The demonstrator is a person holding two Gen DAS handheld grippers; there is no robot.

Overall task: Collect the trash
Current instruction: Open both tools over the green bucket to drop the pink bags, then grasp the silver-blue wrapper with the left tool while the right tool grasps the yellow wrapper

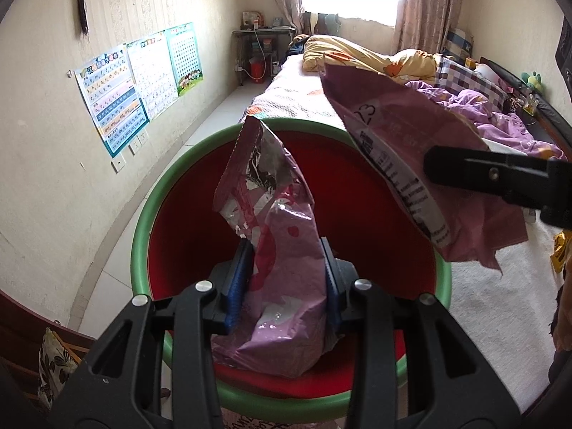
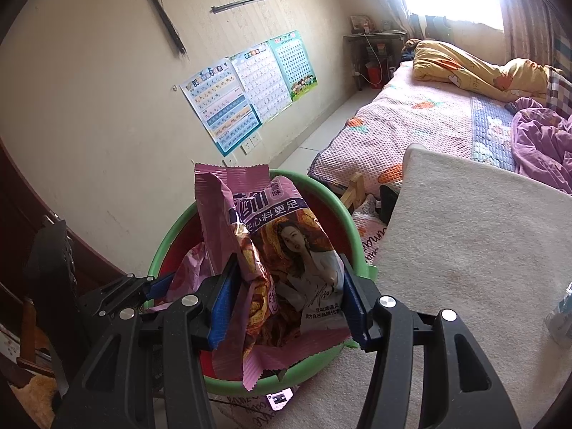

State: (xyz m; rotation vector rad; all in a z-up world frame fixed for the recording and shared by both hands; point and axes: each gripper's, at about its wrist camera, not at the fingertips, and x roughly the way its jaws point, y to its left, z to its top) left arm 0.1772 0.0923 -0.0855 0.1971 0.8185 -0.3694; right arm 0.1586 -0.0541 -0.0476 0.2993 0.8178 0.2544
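A round bin (image 1: 143, 250) with a green rim and red inside stands on the floor beside the bed. My left gripper (image 1: 284, 282) is shut on a crumpled pink wrapper (image 1: 275, 236) held upright over the bin's mouth. My right gripper (image 2: 289, 300) is shut on a larger pink snack bag (image 2: 282, 246) printed with a woman's picture, also above the bin (image 2: 171, 236). In the left wrist view that snack bag (image 1: 422, 157) hangs at the upper right with a black finger (image 1: 475, 171) of the right gripper on it. The left gripper's blue-padded fingers (image 2: 157, 286) show at the left of the right wrist view.
A bed (image 2: 411, 125) with pink cover, yellow quilt (image 1: 357, 53) and purple bedding runs along the right. A cream cushion (image 2: 464, 232) lies right of the bin. Posters (image 1: 121, 96) hang on the left wall. A small table (image 1: 264, 35) stands under the window. Dark wooden furniture (image 2: 21, 250) is at the left.
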